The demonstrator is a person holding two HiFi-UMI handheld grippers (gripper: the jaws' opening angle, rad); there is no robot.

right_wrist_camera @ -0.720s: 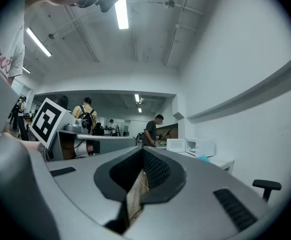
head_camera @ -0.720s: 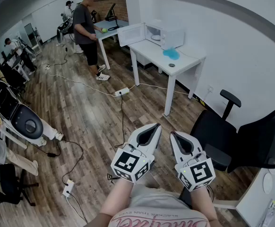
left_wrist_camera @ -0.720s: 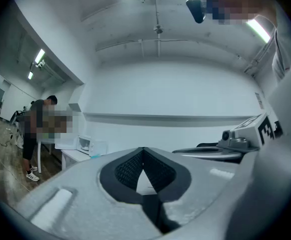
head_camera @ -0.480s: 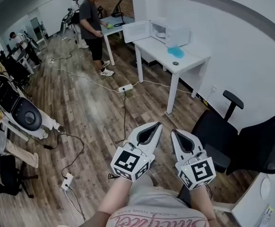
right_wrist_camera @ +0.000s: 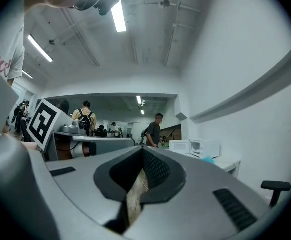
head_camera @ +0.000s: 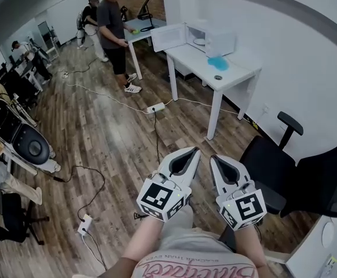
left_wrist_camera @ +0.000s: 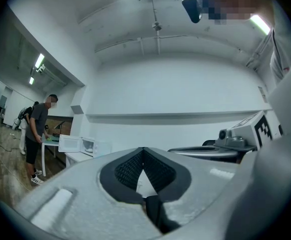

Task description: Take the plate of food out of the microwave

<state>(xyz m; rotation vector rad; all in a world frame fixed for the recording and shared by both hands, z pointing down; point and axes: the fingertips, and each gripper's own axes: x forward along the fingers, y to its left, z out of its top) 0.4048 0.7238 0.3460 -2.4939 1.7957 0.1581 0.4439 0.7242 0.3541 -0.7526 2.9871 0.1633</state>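
The microwave (head_camera: 215, 41) sits way off at the far end of the room, on the white table (head_camera: 236, 71) against the right wall. Its door (head_camera: 168, 37) is swung wide open to the left. Inside there's a pale plate (head_camera: 199, 41), too small from here to make out any food on it. Both tools are down at the near edge, held level over the wooden floor and aimed roughly at that table. The open cavity lies straight ahead of them, well apart, with a long stretch of floor between. Neither hand has a real edge: the microwave lines up about between the two tips.

The left tool (head_camera: 192, 152) has its jaws pressed together with nothing between the pads. The right tool (head_camera: 214, 158) is the same, tips meeting and empty. My read is that the walk-up comes first, and both tools will need to spread before that plate can be gripped.
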